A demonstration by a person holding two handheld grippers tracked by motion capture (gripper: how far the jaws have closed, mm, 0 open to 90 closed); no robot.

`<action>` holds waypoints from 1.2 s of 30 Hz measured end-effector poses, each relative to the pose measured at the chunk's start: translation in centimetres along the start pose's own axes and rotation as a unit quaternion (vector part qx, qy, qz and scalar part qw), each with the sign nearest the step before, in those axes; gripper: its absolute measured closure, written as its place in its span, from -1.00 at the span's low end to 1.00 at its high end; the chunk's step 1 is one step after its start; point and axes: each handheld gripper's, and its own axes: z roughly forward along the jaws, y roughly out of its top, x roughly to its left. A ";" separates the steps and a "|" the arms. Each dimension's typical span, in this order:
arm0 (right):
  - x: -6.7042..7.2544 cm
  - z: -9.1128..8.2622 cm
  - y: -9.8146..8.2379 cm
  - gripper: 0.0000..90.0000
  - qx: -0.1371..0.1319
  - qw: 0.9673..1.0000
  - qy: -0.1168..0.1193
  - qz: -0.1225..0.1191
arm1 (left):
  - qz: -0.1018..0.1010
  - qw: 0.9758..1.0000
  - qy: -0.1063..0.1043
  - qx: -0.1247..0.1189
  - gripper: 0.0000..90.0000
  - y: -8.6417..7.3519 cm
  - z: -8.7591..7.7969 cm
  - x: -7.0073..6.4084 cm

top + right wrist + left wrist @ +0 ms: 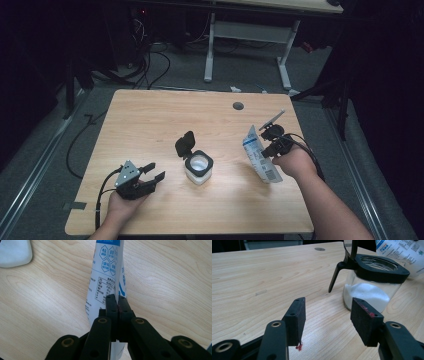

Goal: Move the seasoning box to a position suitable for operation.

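A glass jar (199, 167) with white powder and a black rim stands at the table's middle, its black flip lid (185, 144) raised behind it. In the left gripper view the jar (372, 285) is ahead and to the right. My left gripper (152, 172) rests at the front left, jaws open and empty, pointing at the jar. My right gripper (270, 148) is shut on a white and blue printed pouch (260, 155), held off the table to the right of the jar. In the right gripper view the pouch (107, 272) is pinched between the jaws.
The wooden table (150, 115) has a round cable hole (238, 106) near its far edge. Cables lie on the floor behind, and a white desk frame (250, 35) stands beyond. A pale object (13, 252) lies at the top left of the right gripper view.
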 end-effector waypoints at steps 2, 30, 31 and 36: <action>-0.2 0.1 -0.1 1.00 -0.002 1.000 0.000 0.000 | 0.000 1.000 0.000 0.000 0.03 0.0 0.0 0.0; 0.6 0.0 -4.1 1.00 -0.154 0.988 -0.017 0.024 | -0.008 1.000 0.004 0.012 0.04 -0.2 -0.1 0.2; 0.6 0.1 -4.3 1.00 -0.161 0.987 -0.015 0.026 | -0.010 1.000 0.003 0.013 0.04 -0.2 -0.1 0.3; 1.0 0.5 -5.3 1.00 -0.186 0.982 -0.010 0.033 | -0.011 1.000 0.004 0.012 0.06 -0.2 -0.2 0.4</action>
